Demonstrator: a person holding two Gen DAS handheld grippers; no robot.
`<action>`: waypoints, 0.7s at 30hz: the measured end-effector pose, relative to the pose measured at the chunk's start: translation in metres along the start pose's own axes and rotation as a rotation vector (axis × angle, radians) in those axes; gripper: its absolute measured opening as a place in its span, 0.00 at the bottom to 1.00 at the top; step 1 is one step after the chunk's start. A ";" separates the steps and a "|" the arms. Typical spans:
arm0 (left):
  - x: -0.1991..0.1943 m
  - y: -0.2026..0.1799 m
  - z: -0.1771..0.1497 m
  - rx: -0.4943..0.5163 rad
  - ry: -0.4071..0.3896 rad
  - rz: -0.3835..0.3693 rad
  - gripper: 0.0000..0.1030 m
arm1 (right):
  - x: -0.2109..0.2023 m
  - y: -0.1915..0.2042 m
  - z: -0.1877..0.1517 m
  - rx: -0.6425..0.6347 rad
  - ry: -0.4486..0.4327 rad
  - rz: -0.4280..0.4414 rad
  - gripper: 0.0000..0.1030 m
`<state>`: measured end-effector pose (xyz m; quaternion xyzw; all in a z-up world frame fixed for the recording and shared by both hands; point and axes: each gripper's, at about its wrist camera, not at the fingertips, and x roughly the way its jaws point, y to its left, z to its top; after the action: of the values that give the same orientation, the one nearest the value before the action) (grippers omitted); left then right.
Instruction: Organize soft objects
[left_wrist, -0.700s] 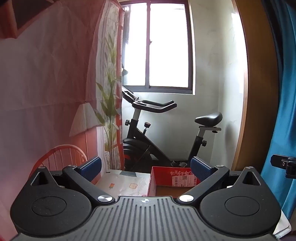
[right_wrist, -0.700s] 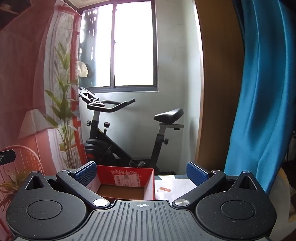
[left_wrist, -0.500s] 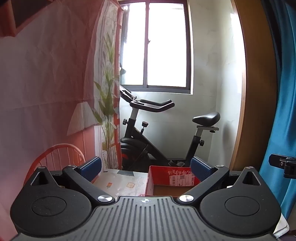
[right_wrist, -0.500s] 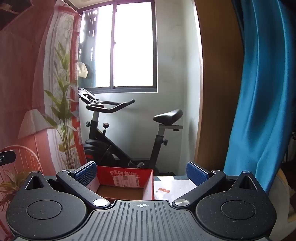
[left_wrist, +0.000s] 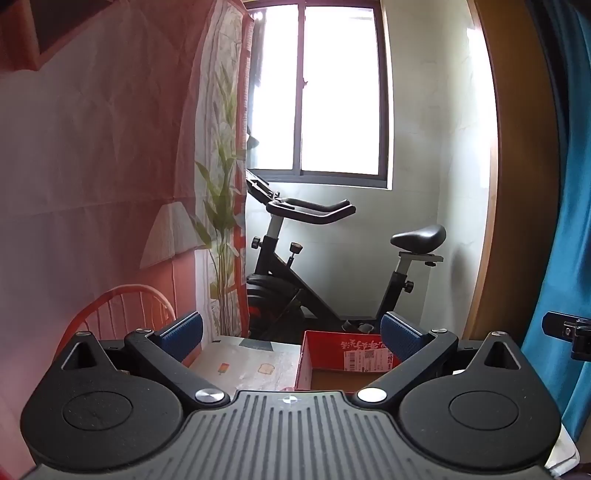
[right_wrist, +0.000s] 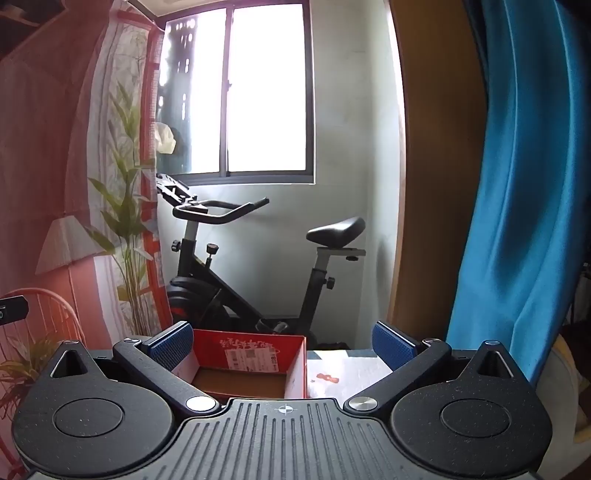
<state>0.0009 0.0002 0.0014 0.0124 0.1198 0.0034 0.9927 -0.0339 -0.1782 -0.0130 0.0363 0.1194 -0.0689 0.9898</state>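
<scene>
A red cardboard box (left_wrist: 343, 356) with a brown inside and a white label stands open on a patterned table (left_wrist: 251, 363); no soft object shows in either view. My left gripper (left_wrist: 291, 334) is open, its blue pads wide apart, with the box ahead between the fingers toward the right one. My right gripper (right_wrist: 282, 341) is open too, above the table (right_wrist: 343, 373), and the same box (right_wrist: 251, 356) lies just inside its left finger. Nothing is held by either gripper.
A black exercise bike (left_wrist: 325, 266) stands behind the table under a bright window (left_wrist: 332, 92). A pink printed wall hanging (left_wrist: 92, 147) fills the left side. A blue curtain (right_wrist: 517, 184) and a wooden door frame (right_wrist: 432, 166) are on the right.
Both views have shifted slightly: the box and bike sit a little further left in the left wrist view. Both grippers stay wide open and empty.
</scene>
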 end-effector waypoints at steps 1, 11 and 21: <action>0.000 0.000 0.000 0.000 0.000 -0.002 1.00 | 0.000 0.000 0.000 0.000 0.000 0.000 1.00; 0.003 0.004 0.000 -0.029 0.022 -0.038 1.00 | 0.000 -0.001 0.000 0.003 -0.005 0.001 1.00; 0.005 0.009 -0.001 -0.048 0.031 -0.040 1.00 | 0.000 -0.001 0.000 0.000 -0.009 -0.003 1.00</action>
<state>0.0052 0.0090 0.0000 -0.0141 0.1351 -0.0136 0.9906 -0.0337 -0.1795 -0.0135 0.0360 0.1149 -0.0705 0.9902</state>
